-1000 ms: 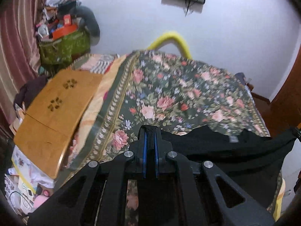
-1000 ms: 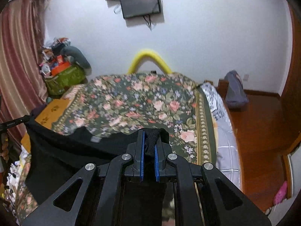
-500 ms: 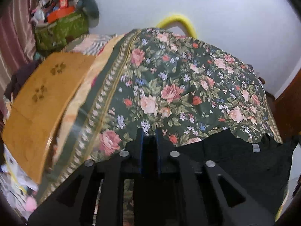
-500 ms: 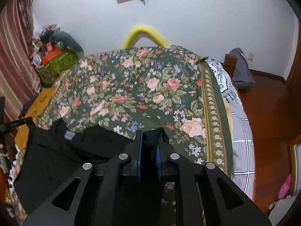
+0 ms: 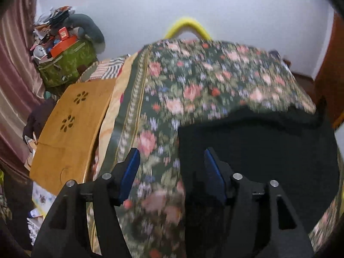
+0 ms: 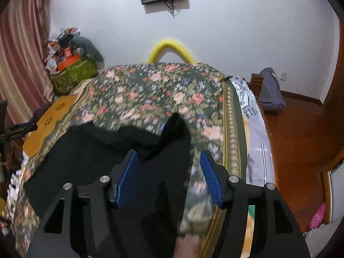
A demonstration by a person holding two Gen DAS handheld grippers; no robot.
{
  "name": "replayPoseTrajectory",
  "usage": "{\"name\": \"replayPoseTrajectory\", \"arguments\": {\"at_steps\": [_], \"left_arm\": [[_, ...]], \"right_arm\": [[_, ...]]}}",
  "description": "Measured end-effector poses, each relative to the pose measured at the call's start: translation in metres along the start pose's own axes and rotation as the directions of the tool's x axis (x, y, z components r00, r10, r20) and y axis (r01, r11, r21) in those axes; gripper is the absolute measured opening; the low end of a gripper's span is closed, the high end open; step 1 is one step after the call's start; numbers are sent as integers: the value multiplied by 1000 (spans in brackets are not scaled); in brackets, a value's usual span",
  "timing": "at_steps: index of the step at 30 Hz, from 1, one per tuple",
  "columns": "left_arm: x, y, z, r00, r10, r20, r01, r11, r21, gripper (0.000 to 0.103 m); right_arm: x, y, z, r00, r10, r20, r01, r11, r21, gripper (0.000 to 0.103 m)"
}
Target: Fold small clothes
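Black garment (image 5: 258, 150) lies flat on the floral bedspread (image 5: 215, 75), lower right of frame, spread for folding. Left gripper (image 5: 169, 167) and right gripper (image 6: 167, 167) fingers apart, gripping nothing.

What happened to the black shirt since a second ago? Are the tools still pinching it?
No. Both tools let go: the left tool and right tool, each clamped on a corner of the black shirt a second ago, now stand open. The shirt, held up stretched between them before, has dropped and lies spread on the floral bedspread. The wooden board beside the bed stayed put.
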State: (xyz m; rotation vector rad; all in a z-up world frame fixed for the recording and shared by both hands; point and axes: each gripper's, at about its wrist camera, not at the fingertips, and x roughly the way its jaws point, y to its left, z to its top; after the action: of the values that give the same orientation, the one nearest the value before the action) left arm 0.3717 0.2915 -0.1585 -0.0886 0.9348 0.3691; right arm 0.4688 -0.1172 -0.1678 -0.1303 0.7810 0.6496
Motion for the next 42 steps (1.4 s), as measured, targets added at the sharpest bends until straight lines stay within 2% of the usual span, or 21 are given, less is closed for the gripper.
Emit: {"name": "replayPoseTrajectory", "arguments": {"at_steps": [2, 6, 8, 12, 14, 15, 16, 21, 24, 28, 31, 33, 36, 38, 40, 42], "left_arm": [[-3, -1, -20, 999, -15, -29, 16, 1000, 5, 71], [0, -3, -62, 990, -73, -118, 72, 997, -13, 71], [5, -5, -79, 982, -98, -163, 95, 995, -28, 71], [15, -15, -108, 941, -222, -256, 211, 975, -69, 70], [17, -21, -116, 925, -265, -272, 249, 964, -94, 45], [13, -25, -119, 926, -274, -261, 257, 961, -98, 39], [9, -31, -120, 925, -284, -251, 273, 959, -81, 19], [-25, -60, -135, 939, -258, -225, 278, 959, 62, 14], [-47, -67, -149, 937, -272, -217, 293, 954, 69, 14], [-78, -83, -173, 943, -272, -193, 288, 956, 61, 14], [-94, -102, -185, 924, -321, -207, 338, 939, 54, 14], [-102, -111, -188, 922, -327, -210, 347, 936, 66, 16], [-109, -114, -182, 933, -296, -205, 320, 943, 95, 26], [-114, -104, -175, 940, -283, -191, 304, 949, 89, 44], [-117, -88, -165, 952, -265, -154, 279, 958, 73, 53], [-118, -68, -151, 963, -240, -119, 248, 967, 52, 55]], "right_arm": [[-7, 6, -16, 1000, 20, -20, -20, 1000, 3, 57], [-14, 18, -47, 998, 18, -52, -18, 1000, 3, 64], [-18, 23, -58, 997, 32, -66, -32, 999, 0, 64], [-26, 36, -76, 996, 41, -75, -42, 999, -14, 65], [-29, 42, -82, 996, 43, -78, -45, 999, -22, 65], [-29, 45, -84, 996, 46, -79, -48, 999, -21, 65], [-30, 48, -86, 995, 51, -81, -53, 998, -21, 65], [-39, 62, -100, 995, 60, -76, -63, 997, -33, 65], [-47, 69, -109, 996, 60, -65, -63, 997, -47, 65], [-56, 69, -117, 993, 107, -51, -108, 994, -16, 65], [-59, 69, -123, 992, 116, -50, -116, 993, 0, 65], [-60, 69, -127, 992, 120, -50, -119, 993, 9, 65], [-59, 66, -135, 991, 122, -55, -121, 992, 27, 65], [-58, 63, -140, 991, 120, -62, -118, 992, 38, 65], [-56, 59, -145, 991, 110, -71, -106, 993, 46, 65], [-51, 53, -149, 992, 98, -83, -93, 994, 62, 65]]}}
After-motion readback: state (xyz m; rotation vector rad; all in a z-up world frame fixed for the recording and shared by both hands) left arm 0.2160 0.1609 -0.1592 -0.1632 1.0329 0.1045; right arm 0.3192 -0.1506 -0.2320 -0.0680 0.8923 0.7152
